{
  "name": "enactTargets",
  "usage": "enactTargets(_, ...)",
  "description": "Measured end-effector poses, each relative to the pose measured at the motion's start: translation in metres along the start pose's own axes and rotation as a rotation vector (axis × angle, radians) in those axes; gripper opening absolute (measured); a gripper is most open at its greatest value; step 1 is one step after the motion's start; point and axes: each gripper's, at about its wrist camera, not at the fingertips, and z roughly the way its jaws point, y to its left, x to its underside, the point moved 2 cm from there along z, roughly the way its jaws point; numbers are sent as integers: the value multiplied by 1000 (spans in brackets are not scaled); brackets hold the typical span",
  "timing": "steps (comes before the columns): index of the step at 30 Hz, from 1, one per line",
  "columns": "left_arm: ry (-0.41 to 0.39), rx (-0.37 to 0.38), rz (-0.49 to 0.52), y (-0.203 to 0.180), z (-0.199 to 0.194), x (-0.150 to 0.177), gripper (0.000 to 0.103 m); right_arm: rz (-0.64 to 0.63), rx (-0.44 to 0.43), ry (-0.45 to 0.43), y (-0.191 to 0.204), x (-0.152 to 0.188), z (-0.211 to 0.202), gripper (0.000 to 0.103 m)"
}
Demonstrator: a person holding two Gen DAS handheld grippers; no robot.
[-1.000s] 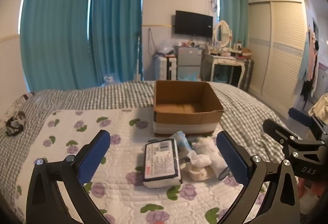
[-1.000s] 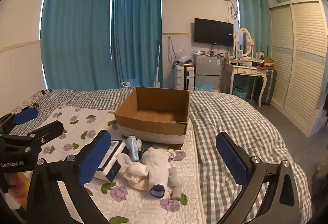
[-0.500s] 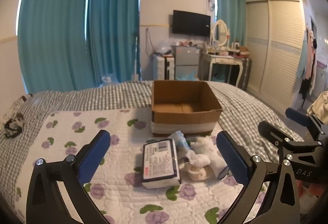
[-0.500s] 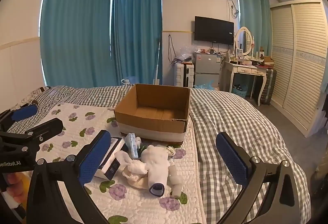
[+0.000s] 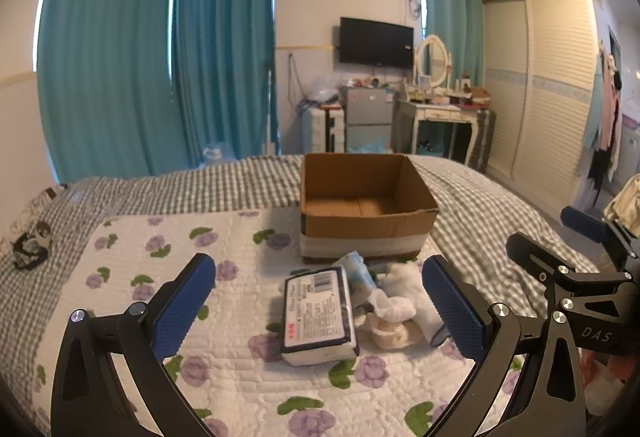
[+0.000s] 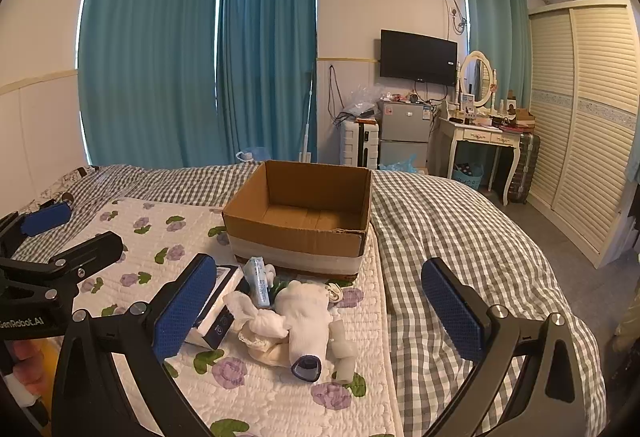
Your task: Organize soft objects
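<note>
Both tongs, left gripper (image 5: 318, 307) and right gripper (image 6: 316, 311), gape wide, holding nothing. Cardboard box (image 5: 362, 205) beyond them looks empty (nothing sorted yet). Tissue pack (image 5: 318, 315) and white socks (image 6: 306, 317) lie between the fingers, all left to move.

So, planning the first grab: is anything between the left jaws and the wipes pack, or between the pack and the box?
Nothing visible blocks the left gripper from the wipes pack. The cardboard box beyond is open-topped; only a small blue packet lies between them.
</note>
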Motion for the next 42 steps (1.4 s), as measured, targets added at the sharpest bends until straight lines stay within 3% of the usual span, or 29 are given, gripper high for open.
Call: enactTargets(42,5,-2,-7,3,-2,0,103,-5,5,12,1,0,-1,103)
